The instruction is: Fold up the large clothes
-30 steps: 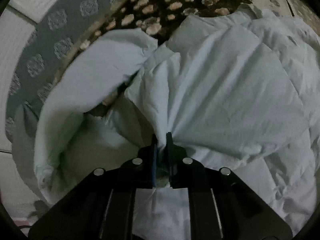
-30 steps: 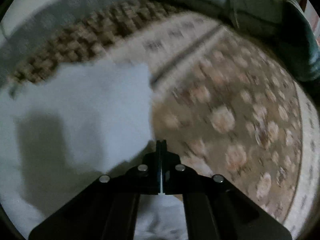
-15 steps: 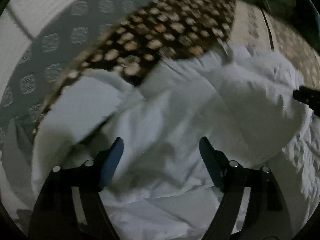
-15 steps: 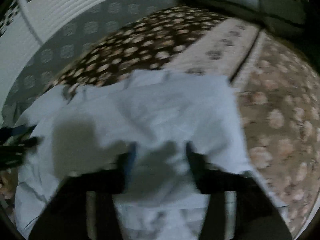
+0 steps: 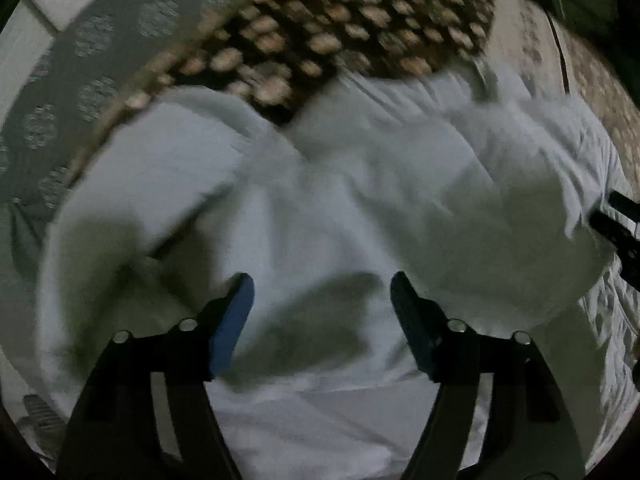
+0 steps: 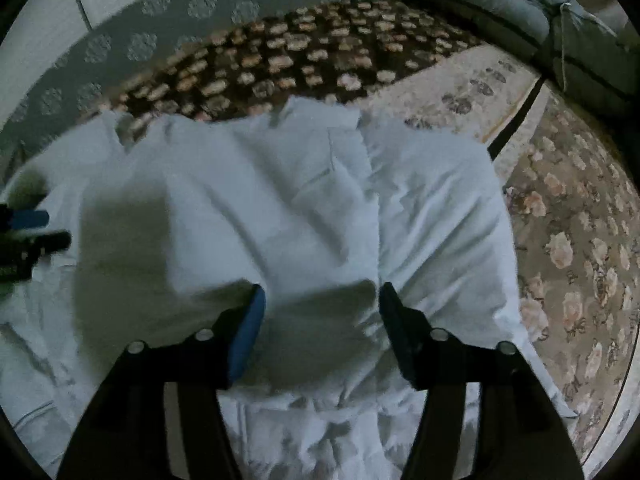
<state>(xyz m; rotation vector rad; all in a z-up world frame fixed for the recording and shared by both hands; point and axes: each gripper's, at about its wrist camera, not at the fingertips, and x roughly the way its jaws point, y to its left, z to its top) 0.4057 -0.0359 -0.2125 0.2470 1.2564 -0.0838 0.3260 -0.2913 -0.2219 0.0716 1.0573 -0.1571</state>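
Observation:
A large pale white-blue garment (image 5: 340, 208) lies folded over on a patterned carpet; it also fills the right wrist view (image 6: 304, 208). My left gripper (image 5: 322, 292) is open and empty, just above the cloth's near part. My right gripper (image 6: 320, 300) is open and empty above the garment's folded layer. The right gripper shows at the right edge of the left wrist view (image 5: 616, 224); the left gripper shows at the left edge of the right wrist view (image 6: 28, 232). The left wrist view is blurred.
A dark brown flowered rug (image 6: 304, 60) lies beyond the garment, with a grey patterned band (image 6: 168, 12) behind it. A beige floral carpet (image 6: 576, 240) spreads to the right. Grey cushions (image 6: 520, 4) sit at the far right.
Both grippers were shut on the garment a second ago; both have opened and let it go. The cloth now lies folded over on itself, and both grippers have pulled back a little.

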